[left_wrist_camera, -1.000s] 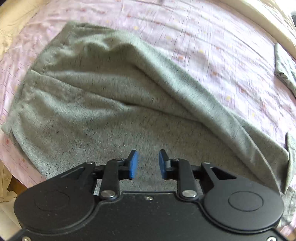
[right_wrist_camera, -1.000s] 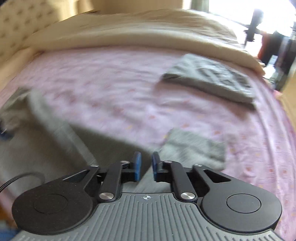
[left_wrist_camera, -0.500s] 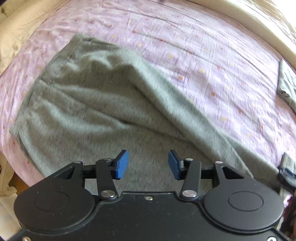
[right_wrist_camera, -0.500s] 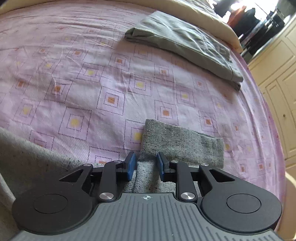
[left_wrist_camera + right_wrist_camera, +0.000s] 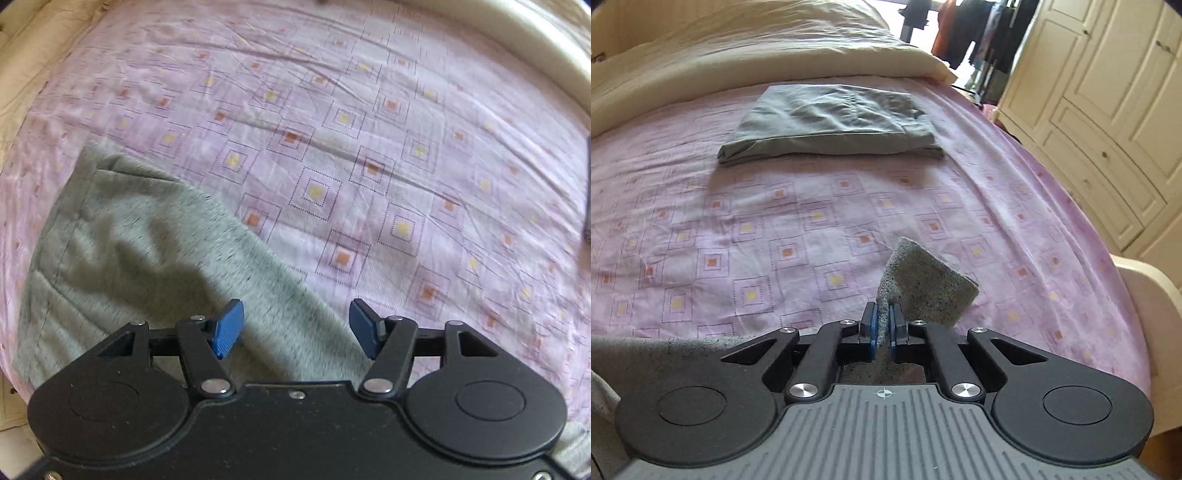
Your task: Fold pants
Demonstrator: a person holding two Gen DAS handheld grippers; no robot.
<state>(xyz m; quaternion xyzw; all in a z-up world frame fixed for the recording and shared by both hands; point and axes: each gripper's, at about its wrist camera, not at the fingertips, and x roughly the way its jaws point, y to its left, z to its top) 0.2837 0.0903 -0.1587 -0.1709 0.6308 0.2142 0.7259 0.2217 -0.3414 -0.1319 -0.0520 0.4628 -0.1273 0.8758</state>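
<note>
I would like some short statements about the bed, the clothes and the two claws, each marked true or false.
1. The right claw is shut on a corner of the grey pants. True.
2. The left claw grips the pants. False: its jaws stand open above the cloth and have just been opening.
3. A folded grey garment lies further up the bed. True.
4. The bed sheet is plain white. False: it is lilac with small squares.
5. A cream wardrobe stands beside the bed. True.
</note>
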